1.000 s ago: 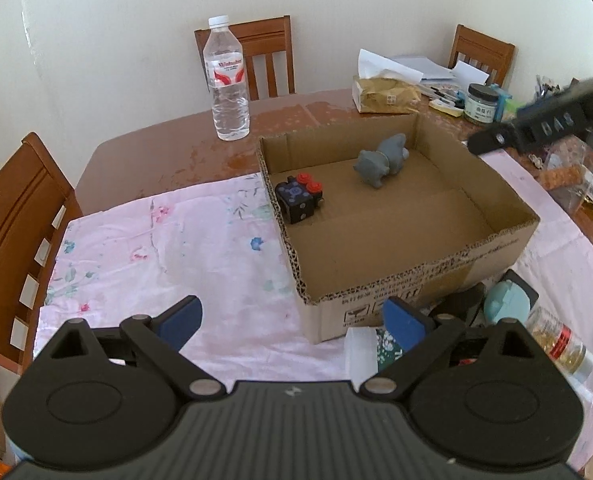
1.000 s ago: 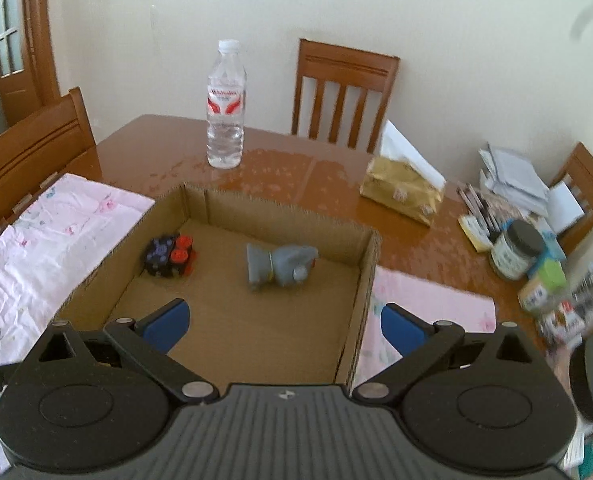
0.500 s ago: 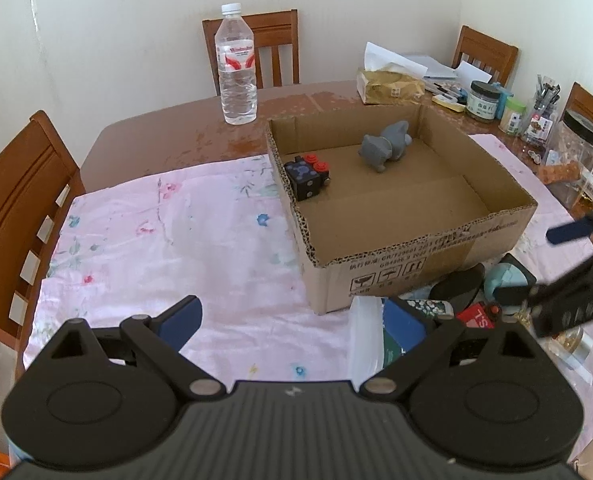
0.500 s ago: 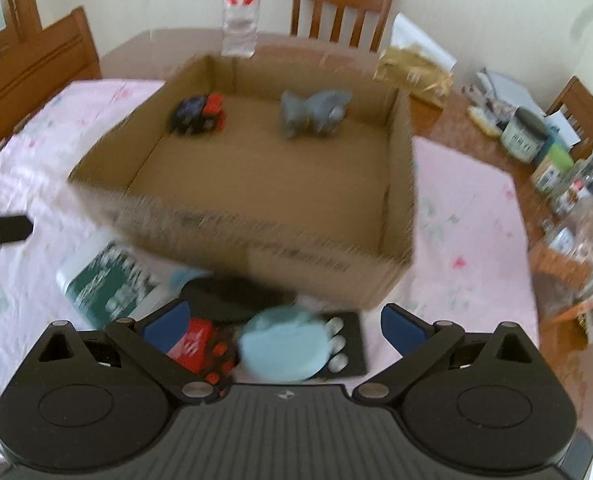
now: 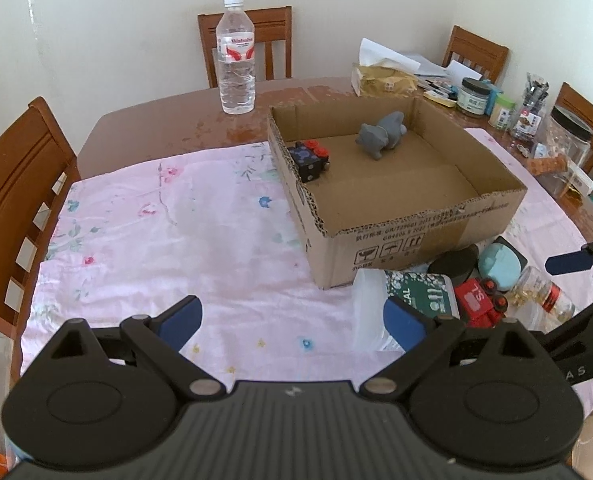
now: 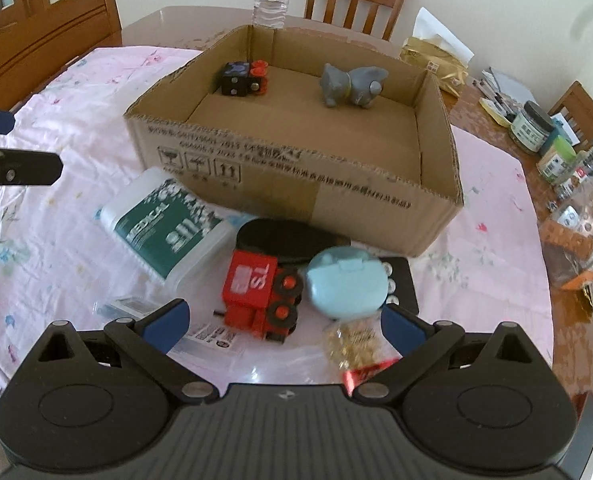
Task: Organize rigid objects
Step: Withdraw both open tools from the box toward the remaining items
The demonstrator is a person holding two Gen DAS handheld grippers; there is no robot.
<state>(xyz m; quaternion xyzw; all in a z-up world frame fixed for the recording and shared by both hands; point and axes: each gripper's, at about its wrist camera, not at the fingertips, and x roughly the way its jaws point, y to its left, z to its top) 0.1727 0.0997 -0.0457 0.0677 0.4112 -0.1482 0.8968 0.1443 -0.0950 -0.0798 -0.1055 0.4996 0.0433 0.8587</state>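
Cardboard box [image 6: 296, 168] on pink-clothed tabletop [image 5: 156, 240], holding grey toy animal [image 6: 350, 84] and black-red cube toy [image 6: 242, 80] at far wall. Right gripper [image 6: 282, 326] fingers apart, empty, hovering just before box's near wall over red toy train [image 6: 256, 292], beside blue round case [image 6: 346, 286] and white medical tub [image 6: 164, 228]. Left gripper [image 5: 292, 320] fingers apart, empty, over cloth left of box

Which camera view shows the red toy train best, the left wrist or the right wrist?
The right wrist view. There the red toy train lies whole and near, just ahead of the open right gripper, with its wheels and white label visible. In the left wrist view the train is small, and the gripper's body partly hides it.
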